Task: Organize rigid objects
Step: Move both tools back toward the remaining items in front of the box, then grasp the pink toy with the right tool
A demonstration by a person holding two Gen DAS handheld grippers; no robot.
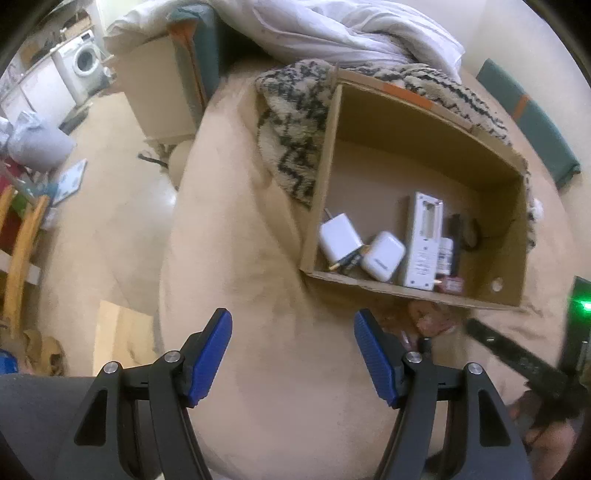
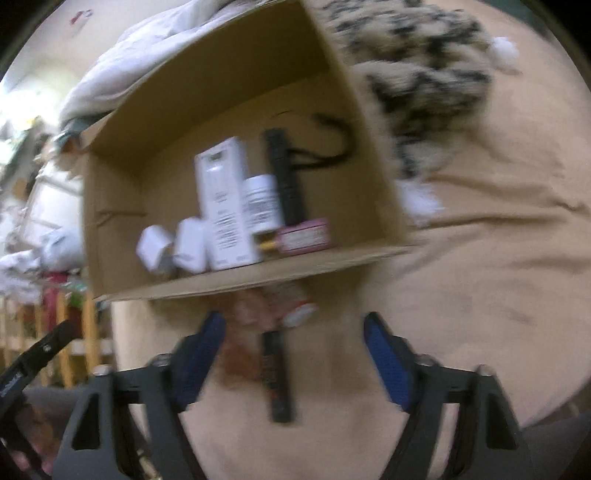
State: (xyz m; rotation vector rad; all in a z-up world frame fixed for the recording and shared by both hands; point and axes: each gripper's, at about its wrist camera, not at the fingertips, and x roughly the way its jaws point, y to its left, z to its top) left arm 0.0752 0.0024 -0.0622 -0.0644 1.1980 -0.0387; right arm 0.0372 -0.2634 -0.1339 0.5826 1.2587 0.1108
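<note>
Right gripper [image 2: 293,345], open, straddles a slim black stick [image 2: 277,376] lying untouched beside the cardboard box [image 2: 236,275].

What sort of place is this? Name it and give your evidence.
Probably a lived-in home, on a bed or sofa: a rumpled white duvet and patterned fleece blanket lie on beige fabric, with a washing machine beyond.

You are looking at an open cardboard box [image 1: 509,229] sitting on the beige bed, holding a white charger [image 1: 340,238], white earbud case [image 1: 383,255], long white remote [image 1: 424,240], small white bottle [image 2: 260,201], black stick [image 2: 286,177] and pink packet [image 2: 304,236]. A slim black tube [image 2: 275,376] is lying outside, just before its near wall.
</note>
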